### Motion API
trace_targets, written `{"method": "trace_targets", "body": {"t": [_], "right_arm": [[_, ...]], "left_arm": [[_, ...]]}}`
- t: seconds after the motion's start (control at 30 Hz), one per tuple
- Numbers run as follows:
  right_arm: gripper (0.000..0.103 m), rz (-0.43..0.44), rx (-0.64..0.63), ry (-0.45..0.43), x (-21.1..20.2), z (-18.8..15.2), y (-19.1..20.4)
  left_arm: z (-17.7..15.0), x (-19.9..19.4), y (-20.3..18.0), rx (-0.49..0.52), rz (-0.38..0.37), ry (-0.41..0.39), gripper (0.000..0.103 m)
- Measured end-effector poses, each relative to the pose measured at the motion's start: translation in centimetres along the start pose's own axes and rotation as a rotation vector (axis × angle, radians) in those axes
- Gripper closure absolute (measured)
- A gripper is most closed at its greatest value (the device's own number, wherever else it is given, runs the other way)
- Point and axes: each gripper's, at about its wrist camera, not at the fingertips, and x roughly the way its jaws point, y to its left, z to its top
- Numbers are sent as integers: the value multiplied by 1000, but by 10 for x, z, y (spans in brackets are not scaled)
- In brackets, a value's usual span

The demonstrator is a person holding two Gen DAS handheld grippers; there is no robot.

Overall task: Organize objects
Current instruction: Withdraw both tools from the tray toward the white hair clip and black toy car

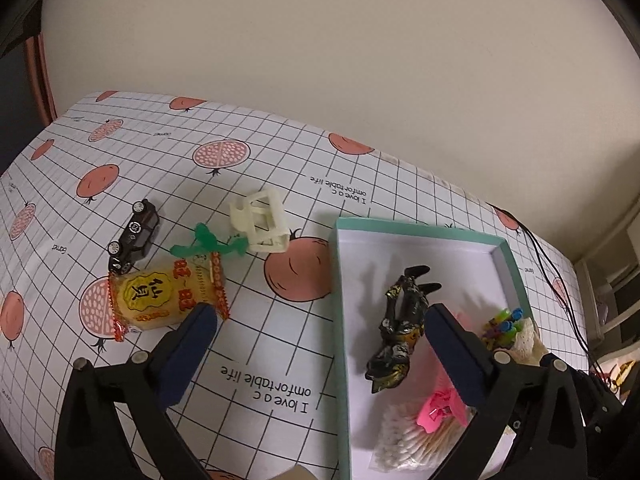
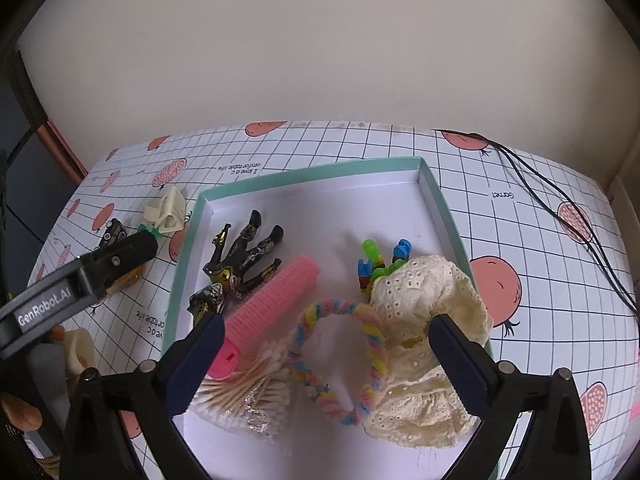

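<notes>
Likely step: fetching the yellow snack packet (image 1: 168, 300) at lower left of the left view, on the bench (image 1: 280, 184) outside the teal tray (image 1: 340, 280). Left gripper (image 1: 320, 320) spread wide and empty, one finger tip just over the packet's lower right corner. Best shifted left to centre the packet between the fingers, then closed across its narrow width, gently, given a crinkly wrapper prone to slipping. Toy car (image 1: 134, 236), green figure (image 1: 208, 242) and cream clip (image 1: 262, 220) sit close above; worth avoiding.

Right gripper (image 2: 326, 336) likewise wide open and empty, over the tray. Only the right view shows the pastel twisted ring (image 2: 340, 352) and the lace cloth (image 2: 428, 320) whole; only the left view shows the packet clearly.
</notes>
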Motion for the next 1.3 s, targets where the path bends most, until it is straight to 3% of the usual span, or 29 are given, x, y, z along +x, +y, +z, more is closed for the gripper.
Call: {"method": "trace_targets", "body": {"t": [0.4,0.63,1.0,1.17,1.3], "right_arm": [[0,-7,57,-8,1,0,-8],[0,20,72,-70,-4,5,-3],[0,40,-53,-150,-13,19,65],[0,62,-76,-94,-3,41,93],[0,24,-100,-71,3,70,110]], "left_arm": [[10,-8,16,-22,-36,-49,0],[24,-15,54,-72,-26,-78,0],[33,-17,127,-204,-22,-95,0],[36,-6,144,-251,-27,-69,0],[40,5,155,-326,-42,-47,0]]}}
